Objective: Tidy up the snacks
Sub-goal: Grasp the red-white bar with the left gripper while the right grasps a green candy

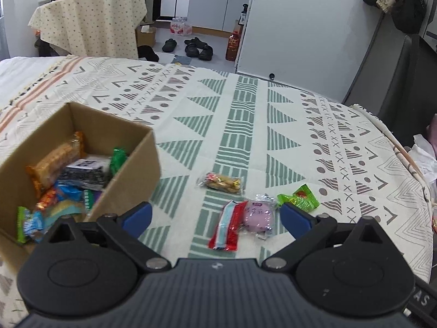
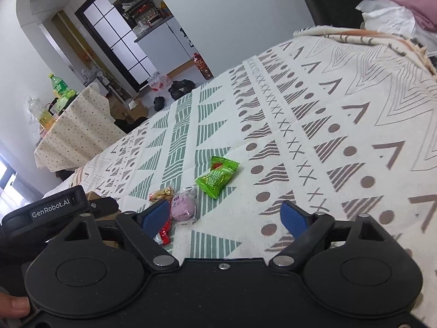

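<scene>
Both the left gripper [image 1: 215, 216] and right gripper [image 2: 225, 214] gape wide, empty. Four snacks lie right of the cardboard box [image 1: 128, 175]; the red packet [image 1: 226, 225] apparently touches the purple cake [image 1: 258, 216].

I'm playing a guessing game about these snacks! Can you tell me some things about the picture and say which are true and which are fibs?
1. The cardboard box has snacks inside. True.
2. The left gripper is squeezing a snack. False: it is open and holds nothing.
3. A green packet lies on the patterned cloth. True.
4. The purple round snack is in the box. False: it lies on the cloth beside a red and blue packet.
5. The right gripper is open. True.
</scene>
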Motion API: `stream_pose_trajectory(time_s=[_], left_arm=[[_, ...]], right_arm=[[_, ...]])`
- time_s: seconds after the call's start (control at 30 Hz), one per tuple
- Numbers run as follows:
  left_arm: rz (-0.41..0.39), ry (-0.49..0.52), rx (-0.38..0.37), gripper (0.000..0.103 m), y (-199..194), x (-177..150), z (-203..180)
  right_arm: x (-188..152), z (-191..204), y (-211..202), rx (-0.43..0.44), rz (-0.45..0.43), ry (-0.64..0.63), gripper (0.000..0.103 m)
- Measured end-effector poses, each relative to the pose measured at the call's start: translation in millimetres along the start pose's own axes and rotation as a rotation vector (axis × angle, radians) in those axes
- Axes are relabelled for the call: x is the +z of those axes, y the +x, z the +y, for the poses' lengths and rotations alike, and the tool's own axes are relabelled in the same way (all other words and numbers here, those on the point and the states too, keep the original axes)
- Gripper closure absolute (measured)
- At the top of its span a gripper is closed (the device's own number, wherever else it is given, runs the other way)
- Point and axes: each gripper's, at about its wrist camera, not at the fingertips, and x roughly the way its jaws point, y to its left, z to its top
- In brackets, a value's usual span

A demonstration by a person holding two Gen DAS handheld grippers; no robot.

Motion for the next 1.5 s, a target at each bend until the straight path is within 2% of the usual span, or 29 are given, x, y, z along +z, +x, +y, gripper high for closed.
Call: stream_pose_trajectory(time_s=[0.1,0.27,0.63,0.73,0.83,0.97,1.1,1.5], left_arm=[[0.005,0.027,0.014,0.009,13.4,-3.0,-5.2],[0.057,0.003,0.004,0.033,38.4,-6.8,-3.2],[0.139,-0.025,0.002,0.052,77.6,-18.2,-2.9],[0.151,-0.028,0.011,0.061,81.6,-16.1,-1.0],[0.154,-0.045,-0.008,0.079,83.3,-14.7,0.6],[0.158,-0.066,-0.004,0.084,82.6,-12.7,2.8],[0.134,-0.083,0.017,0.084,77.4,-8.7,6.6],[0.11,-0.109,0.003,0.084,64.2,-4.5,13.1]], right_arm=[[3.0,-5.4,14.7,0.028,0.021,0.035,0.027],[6.0,-8.3,37.5,0.048,0.048,0.052,0.033],[10.6,-10.3,75.9,0.098,0.094,0.081,0.043],[11.4,-9.7,84.4,0.103,0.103,0.079,0.043],[12.7,-8.9,90.9,0.106,0.104,0.075,0.043],[14.0,-6.9,97.1,0.105,0.101,0.067,0.043],[15.6,-4.2,103.4,0.098,0.096,0.056,0.043],[22.5,4.5,118.5,0.053,0.07,0.018,0.044]])
